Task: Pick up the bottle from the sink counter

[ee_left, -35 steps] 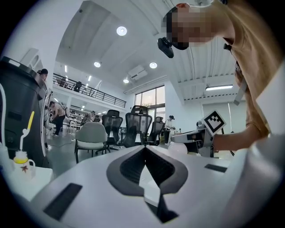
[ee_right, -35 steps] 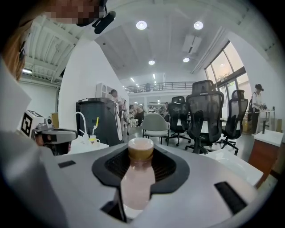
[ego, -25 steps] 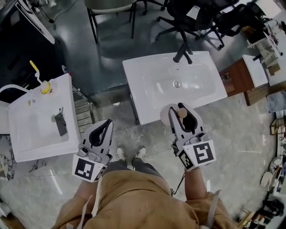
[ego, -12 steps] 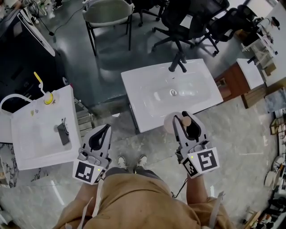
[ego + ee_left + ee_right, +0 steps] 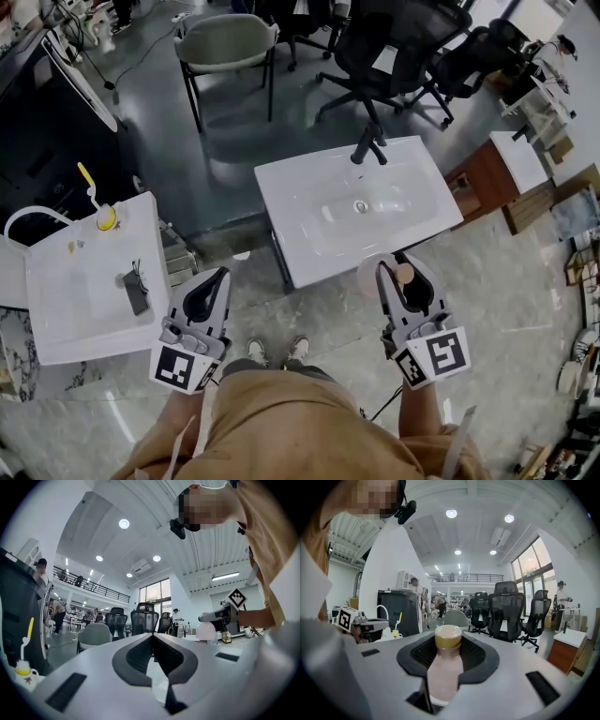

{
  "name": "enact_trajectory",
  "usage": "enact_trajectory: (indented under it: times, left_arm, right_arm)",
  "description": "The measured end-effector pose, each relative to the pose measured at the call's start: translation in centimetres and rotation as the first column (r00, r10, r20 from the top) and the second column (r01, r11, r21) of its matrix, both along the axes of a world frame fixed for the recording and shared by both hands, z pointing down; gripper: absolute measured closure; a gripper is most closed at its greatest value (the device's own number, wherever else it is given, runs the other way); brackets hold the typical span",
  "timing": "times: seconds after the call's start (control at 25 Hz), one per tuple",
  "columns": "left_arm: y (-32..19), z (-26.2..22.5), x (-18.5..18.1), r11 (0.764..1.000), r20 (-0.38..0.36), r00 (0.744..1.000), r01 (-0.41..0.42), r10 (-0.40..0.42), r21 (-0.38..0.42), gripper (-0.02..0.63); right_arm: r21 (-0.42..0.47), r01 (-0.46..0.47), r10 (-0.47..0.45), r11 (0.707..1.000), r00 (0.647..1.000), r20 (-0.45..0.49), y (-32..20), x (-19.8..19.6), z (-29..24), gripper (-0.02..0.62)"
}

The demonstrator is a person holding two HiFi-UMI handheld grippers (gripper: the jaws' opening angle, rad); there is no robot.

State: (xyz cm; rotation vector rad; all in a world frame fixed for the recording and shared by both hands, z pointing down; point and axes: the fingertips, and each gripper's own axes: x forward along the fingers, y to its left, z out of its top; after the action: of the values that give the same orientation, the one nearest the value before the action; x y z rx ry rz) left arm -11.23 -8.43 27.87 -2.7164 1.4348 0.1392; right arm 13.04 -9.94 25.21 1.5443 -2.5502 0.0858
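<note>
A pale pink bottle point(image 5: 377, 275) with a tan cap hangs in the air just off the front edge of the white sink counter point(image 5: 281, 192). My right gripper point(image 5: 398, 273) is shut on it. In the right gripper view the bottle point(image 5: 445, 672) stands upright between the dark pads of the right gripper point(image 5: 448, 641), its cap level with their tips. My left gripper point(image 5: 223, 275) is shut and empty, held over the floor to the left of the sink. In its own view the left gripper point(image 5: 152, 637) has its jaws meeting at the tips, and the bottle point(image 5: 206, 631) shows at the far right.
The sink has a black faucet point(image 5: 367, 145) at its far side. A second white basin point(image 5: 56, 309) with a yellow-handled item stands at the left. Office chairs point(image 5: 225, 42) stand behind the sink, and a brown cabinet point(image 5: 487, 178) is to its right.
My right gripper has lifted the bottle and drawn it back from the sink's front edge toward the person. The left gripper has risen a little too.
</note>
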Motion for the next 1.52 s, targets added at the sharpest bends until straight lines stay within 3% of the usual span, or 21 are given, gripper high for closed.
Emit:
enact_trajectory:
  times: [0.64,1.04,1.52]
  left_arm:
    - [0.4,-1.5,-2.3,1.000,0.021,1.000,0.013,-0.014,0.025,0.607]
    - [1.6,-2.0,-4.7,0.998,0.026,0.998,0.064,-0.064,0.023,0.607]
    - [2.0,-1.9,-6.2,0.995,0.031,0.994,0.101,-0.102,0.013,0.607]
  right_arm:
    - [0.007,-0.085,0.085,0.996,0.996,0.008,3.1,2.3,-1.6,0.465]
    - [0.008,-0.139,0.138,0.990,0.990,0.026,4.5,3.5,-2.2,0.465]
    - [0.010,-0.149,0.148,0.989,0.988,0.030,4.2,3.4,-2.0,0.465]
